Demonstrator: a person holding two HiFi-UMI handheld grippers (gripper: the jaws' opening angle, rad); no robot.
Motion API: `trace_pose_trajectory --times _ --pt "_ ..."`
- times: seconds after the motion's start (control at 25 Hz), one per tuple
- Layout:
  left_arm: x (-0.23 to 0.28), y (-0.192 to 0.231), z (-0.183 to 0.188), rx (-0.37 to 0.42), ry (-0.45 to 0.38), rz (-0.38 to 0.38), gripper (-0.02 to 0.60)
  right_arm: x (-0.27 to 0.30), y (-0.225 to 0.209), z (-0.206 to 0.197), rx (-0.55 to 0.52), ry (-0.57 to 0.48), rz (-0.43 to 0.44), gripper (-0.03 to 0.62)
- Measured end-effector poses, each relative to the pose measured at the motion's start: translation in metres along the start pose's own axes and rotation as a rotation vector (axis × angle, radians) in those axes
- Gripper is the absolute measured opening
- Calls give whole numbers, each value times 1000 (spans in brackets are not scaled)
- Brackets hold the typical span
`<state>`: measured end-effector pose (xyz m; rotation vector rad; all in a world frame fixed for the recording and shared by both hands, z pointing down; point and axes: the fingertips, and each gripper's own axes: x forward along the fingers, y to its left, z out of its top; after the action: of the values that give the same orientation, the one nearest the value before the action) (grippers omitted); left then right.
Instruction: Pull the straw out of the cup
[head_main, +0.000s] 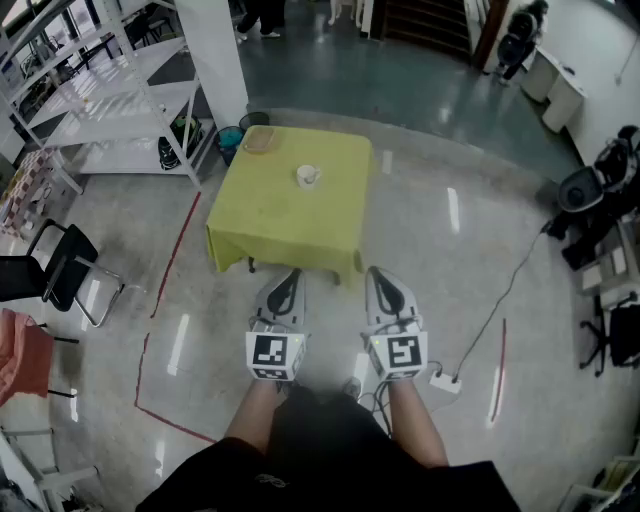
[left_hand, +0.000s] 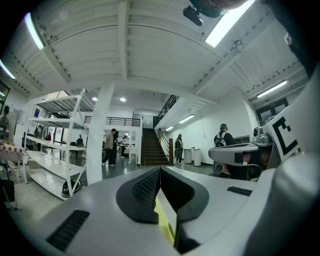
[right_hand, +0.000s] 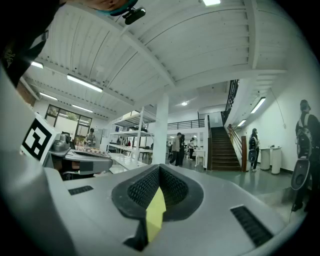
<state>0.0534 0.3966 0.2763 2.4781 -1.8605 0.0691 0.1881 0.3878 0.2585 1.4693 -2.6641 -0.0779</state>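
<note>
Person: the dark top (head_main: 320, 450) and two bare forearms fill the bottom edge of the head view, and each hand holds a gripper out level.
Left gripper (head_main: 289, 278): the jaws are pressed together at the tips with nothing between them. In its own view only a yellow sliver shows behind the tips, probably the cloth ahead.
Right gripper (head_main: 376, 275): the jaws are likewise pressed together and hold nothing.
Desk (head_main: 250, 220): it is square, draped in a yellow-green cloth, and stands on the floor ahead of both grippers.
Cup (head_main: 308, 176): it is small and white, and stands near the middle of the desk, a little toward the far edge.
Straw: it should be in the cup, but it is too small to make out here.
Tray (head_main: 258, 140): a shallow brown tray sits at the far left corner of the desk.
Cup relative to grippers: it is well apart from both, beyond the desk's near edge and roughly on a line between the two.
Handling, judged: the straw is likely light, thin and easily crushed. Pinch it gently on the part above the rim and lift it straight up, and steady the light cup with the other gripper so it does not tip.
</note>
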Motion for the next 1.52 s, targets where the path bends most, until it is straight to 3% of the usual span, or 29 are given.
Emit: trace_pose_trajectory --times 0.8,1.04,1.52 --pt "-9 43 -16 -17 15 15 44 32 44 -7 35 22 49 15" --pt "-17 66 -24 -36 19 12 44 49 71 -7 26 22 75 15" --pt "-35 134 -31 -31 15 -12 44 86 121 -10 9 49 36 15"
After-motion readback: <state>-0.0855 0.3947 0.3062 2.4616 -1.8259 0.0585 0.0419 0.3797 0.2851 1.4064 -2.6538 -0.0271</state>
